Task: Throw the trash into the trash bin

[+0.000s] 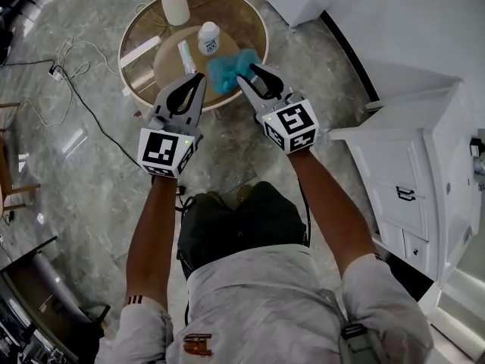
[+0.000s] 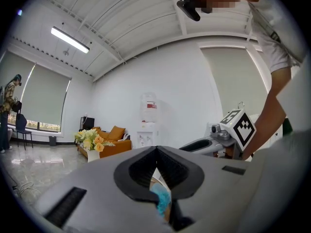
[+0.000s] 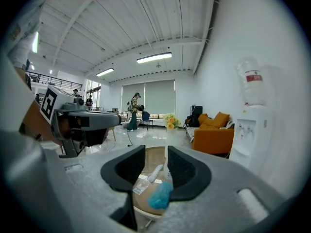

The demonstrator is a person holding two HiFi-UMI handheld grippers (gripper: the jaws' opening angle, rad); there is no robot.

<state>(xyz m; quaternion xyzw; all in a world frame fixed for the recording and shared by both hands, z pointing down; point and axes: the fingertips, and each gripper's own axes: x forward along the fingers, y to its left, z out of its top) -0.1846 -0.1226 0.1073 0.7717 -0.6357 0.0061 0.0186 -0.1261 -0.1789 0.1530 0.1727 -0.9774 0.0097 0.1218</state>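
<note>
A crumpled blue piece of trash (image 1: 231,68) lies at the near right edge of a round glass-topped table (image 1: 254,23). It also shows low between the jaws in the left gripper view, blue trash (image 2: 161,200), and in the right gripper view, blue trash (image 3: 159,196). My left gripper (image 1: 200,76) hovers just left of it, tips touching, nothing held; its tips meet at the left gripper (image 2: 156,148). My right gripper (image 1: 247,73) is at the trash's near right side, jaws apart and empty, with a clear gap at the right gripper (image 3: 156,149).
On the table stand a white vase of yellow flowers (image 1: 175,6), a white bottle (image 1: 209,38) and a flat white wrapper (image 1: 186,55). A white cabinet (image 1: 409,173) stands at the right. A cable and power strip (image 1: 57,70) lie on the marble floor at left.
</note>
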